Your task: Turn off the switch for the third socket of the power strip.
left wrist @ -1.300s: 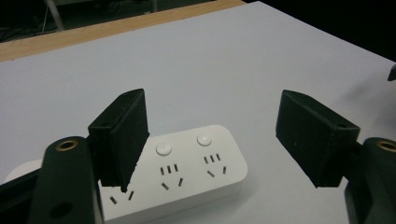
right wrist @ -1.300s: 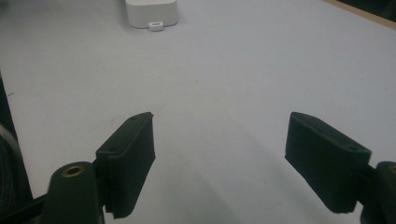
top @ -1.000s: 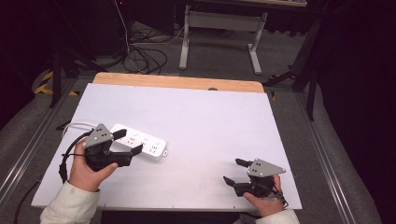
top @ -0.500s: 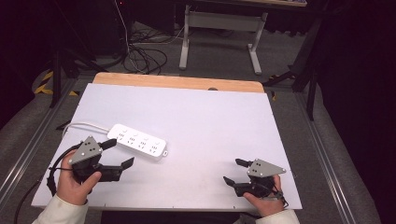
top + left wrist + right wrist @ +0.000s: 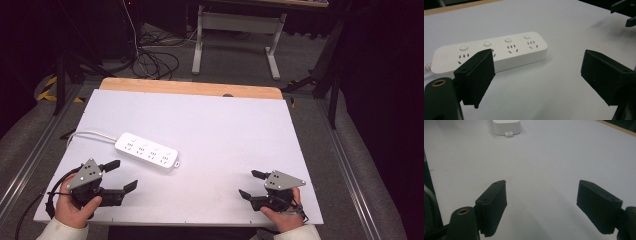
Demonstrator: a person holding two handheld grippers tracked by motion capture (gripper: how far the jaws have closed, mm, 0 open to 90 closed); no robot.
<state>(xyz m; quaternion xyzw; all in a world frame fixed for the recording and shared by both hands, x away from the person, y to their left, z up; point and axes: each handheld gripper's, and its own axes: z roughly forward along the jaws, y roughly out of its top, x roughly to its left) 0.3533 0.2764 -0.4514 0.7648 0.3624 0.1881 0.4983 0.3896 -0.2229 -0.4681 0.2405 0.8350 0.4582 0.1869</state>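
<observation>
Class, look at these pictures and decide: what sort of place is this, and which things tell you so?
Probably a lab or workshop set up for recording. A bare white table holds only a power strip, loose cables lie on the grey floor behind, and another desk frame stands beyond.

In the left gripper view, the near left corner of the power strip is hidden behind one of the gripper's fingers, and its cord is cut off at the left edge. The socket markings on the strip are too small to read in the high view. In the right gripper view, the power strip is cut off by the top edge, leaving one end visible. In the high view, the person's sleeves are cut off by the bottom edge, and the left hand covers the lower body of the left gripper. The floor cables beyond the table merge into dark shadow.
</observation>
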